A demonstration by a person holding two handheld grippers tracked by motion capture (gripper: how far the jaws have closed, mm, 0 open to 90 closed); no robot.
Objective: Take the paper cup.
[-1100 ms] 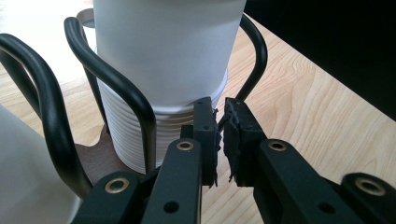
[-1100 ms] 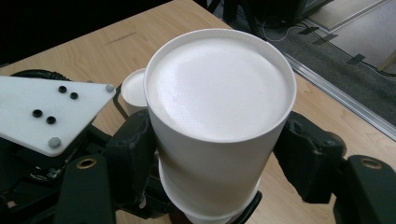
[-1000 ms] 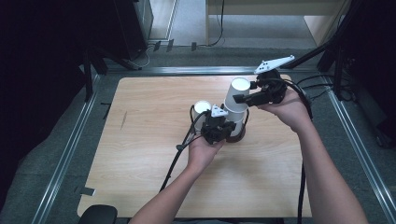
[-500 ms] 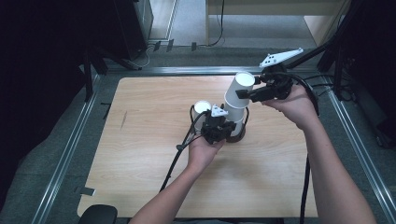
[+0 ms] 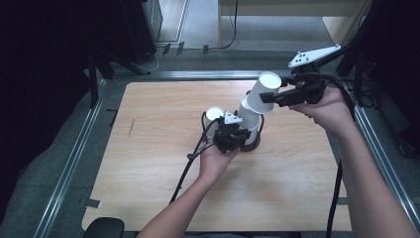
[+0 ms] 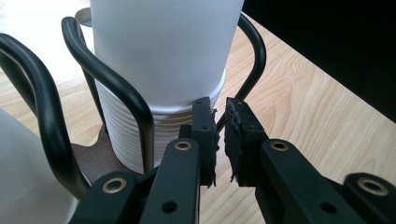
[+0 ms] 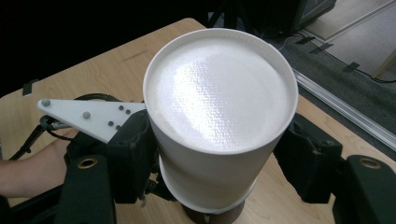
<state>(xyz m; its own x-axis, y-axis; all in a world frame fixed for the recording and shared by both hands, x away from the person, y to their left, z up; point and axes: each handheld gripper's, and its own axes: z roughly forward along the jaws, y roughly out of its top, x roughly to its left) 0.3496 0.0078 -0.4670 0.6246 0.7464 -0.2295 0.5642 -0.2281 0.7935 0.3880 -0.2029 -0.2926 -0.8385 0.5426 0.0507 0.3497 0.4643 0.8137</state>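
A stack of white paper cups (image 5: 249, 118) stands upside down in a black wire holder (image 5: 250, 145) at the table's middle. My right gripper (image 5: 274, 99) is shut on the top cup (image 5: 261, 93), which hangs tilted above and right of the stack, apart from it. In the right gripper view this cup (image 7: 219, 102) sits bottom-up between the jaws of my right gripper (image 7: 219, 158). My left gripper (image 5: 241, 138) is low at the holder's front. In the left gripper view its jaws (image 6: 220, 135) are shut on a thin wire loop (image 6: 254, 60) beside the ribbed stack (image 6: 159, 70).
Another white cup (image 5: 214, 113) stands at the holder's left side. The wooden table (image 5: 148, 163) has metal rails along its left and right edges. Cables trail from both grippers toward the near edge. The surroundings are dark.
My right gripper has risen and moved right with the top cup, lifting it off the stack and tilting it. The left gripper has stayed at the holder.
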